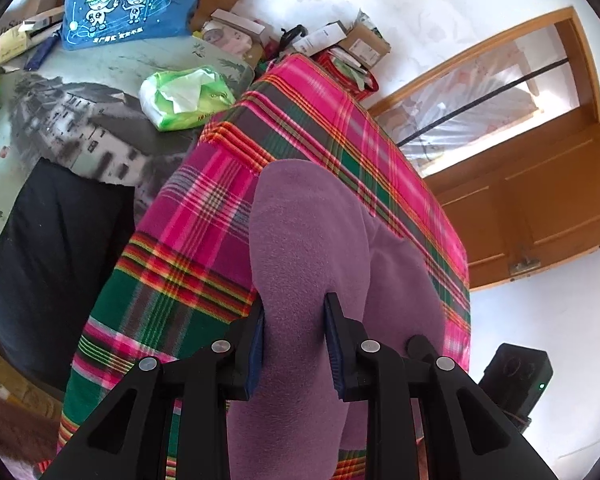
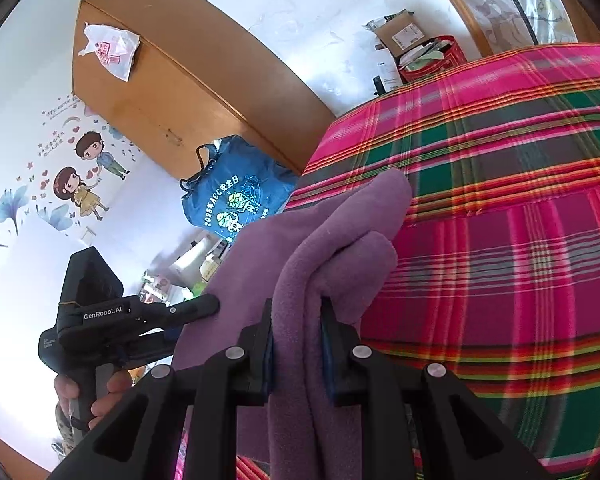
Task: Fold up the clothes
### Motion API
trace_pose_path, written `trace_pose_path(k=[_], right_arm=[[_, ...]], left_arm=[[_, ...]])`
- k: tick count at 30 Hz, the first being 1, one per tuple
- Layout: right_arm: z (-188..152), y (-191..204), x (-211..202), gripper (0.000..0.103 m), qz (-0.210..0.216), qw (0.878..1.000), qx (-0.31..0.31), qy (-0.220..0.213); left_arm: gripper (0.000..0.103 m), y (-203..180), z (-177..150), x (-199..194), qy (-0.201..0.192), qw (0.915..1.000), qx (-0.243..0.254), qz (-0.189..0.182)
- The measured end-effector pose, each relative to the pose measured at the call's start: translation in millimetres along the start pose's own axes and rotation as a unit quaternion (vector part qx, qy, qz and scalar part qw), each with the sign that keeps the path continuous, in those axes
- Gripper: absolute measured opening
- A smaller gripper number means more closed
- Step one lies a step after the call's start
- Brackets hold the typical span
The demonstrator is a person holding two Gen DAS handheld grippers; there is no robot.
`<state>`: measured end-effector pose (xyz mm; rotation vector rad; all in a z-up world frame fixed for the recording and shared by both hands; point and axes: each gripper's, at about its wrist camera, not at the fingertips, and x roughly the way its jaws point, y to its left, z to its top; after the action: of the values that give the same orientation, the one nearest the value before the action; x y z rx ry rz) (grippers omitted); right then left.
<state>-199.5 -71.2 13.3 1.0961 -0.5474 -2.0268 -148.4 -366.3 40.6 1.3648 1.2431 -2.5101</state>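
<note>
- Both tongs pinch the purple fleece garment (image 1: 300, 240): left gripper (image 1: 294, 344), right gripper (image 2: 296, 344); it hangs over the plaid sheet (image 1: 204, 216).
- Risk: thick, soft, bunched pile could slip from the pads, or the fold skews.
- Tissue pack (image 1: 184, 96) at 10 o'clock could snag.

Home bedroom. Plaid sheet (image 1: 320, 128) covers a bed; orange wooden door (image 1: 540, 200) and wooden wardrobe (image 2: 172, 80) against white walls. Cartoon couple wall stickers (image 2: 84, 176), blue tote bag (image 1: 128, 0), tissue pack (image 1: 184, 96), opened parcel boxes (image 1: 364, 42) cluttering the bed's far edge. Domestic, not lab.
</note>
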Motion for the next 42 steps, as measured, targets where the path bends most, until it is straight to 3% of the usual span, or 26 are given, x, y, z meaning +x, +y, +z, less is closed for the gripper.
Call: trace_pose_path(k=[7,16,26,29,32,37,39,42], right_arm=[[0,3,10,0.02,0.007,1.0,0.003,-0.004],[-7,-21,10,0.022,-0.035,0.999,0.005,-0.001],[-15,-30,14,0.034,-0.085,0.996,-0.015,0.016],[-16,-31,12,0.04,-0.096,0.995,-0.018,0.015],[-16,-29,10,0.04,-0.105,0.994,-0.019,0.017],[-24,2,-6,0.039,-0.158,0.982,-0.103,-0.018],[-31,17,-14,0.034,-0.172,0.975,-0.14,-0.035],[-46,33,-18,0.032,-0.14,0.973,-0.181,-0.02]], left_arm=[[0.028,10,8,-2,-0.004,0.9999,-0.01,0.008],[0.03,36,9,10,0.003,0.9991,-0.042,0.006],[0.045,52,10,9,-0.005,0.9979,-0.064,0.01],[0.046,50,3,5,-0.012,0.9981,-0.056,0.023],[0.046,45,-5,-6,-0.026,0.9976,-0.043,0.048],[0.046,35,-25,-19,-0.046,0.9932,-0.011,0.107],[0.046,35,-33,-20,-0.043,0.9927,-0.006,0.112],[0.046,28,-43,-22,-0.057,0.9881,0.021,0.142]])
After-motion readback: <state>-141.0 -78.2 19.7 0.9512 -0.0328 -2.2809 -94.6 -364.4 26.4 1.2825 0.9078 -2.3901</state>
